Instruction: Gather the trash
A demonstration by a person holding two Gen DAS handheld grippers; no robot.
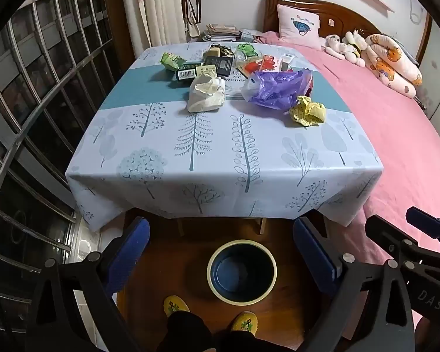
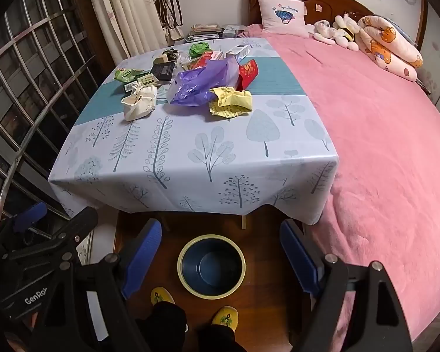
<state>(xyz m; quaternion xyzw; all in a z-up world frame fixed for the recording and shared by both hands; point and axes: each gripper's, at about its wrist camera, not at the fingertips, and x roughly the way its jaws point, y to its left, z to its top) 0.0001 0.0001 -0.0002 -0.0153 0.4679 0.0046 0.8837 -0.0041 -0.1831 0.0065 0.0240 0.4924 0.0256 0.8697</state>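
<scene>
Trash lies heaped at twelve o'clock on the far half of the tree-printed blue tablecloth (image 1: 190,146). Nearest me, my left claw (image 1: 221,252) and right claw (image 2: 220,253) both gape wide, gripping nothing, above the round dark-blue bin with a cream rim (image 1: 242,271). Farther off sit the crumpled yellow paper (image 1: 308,111), white cloth pouch (image 1: 206,95) and purple plastic bag (image 1: 278,88).

Bench under pale blue tree-print cloth (image 1: 190,158). Pink-covered bed (image 2: 381,152) at right, touching it. White embroidered pillow (image 1: 298,23) and soft toys (image 2: 334,33) at far headboard. Barred window (image 1: 29,88) at left.
</scene>
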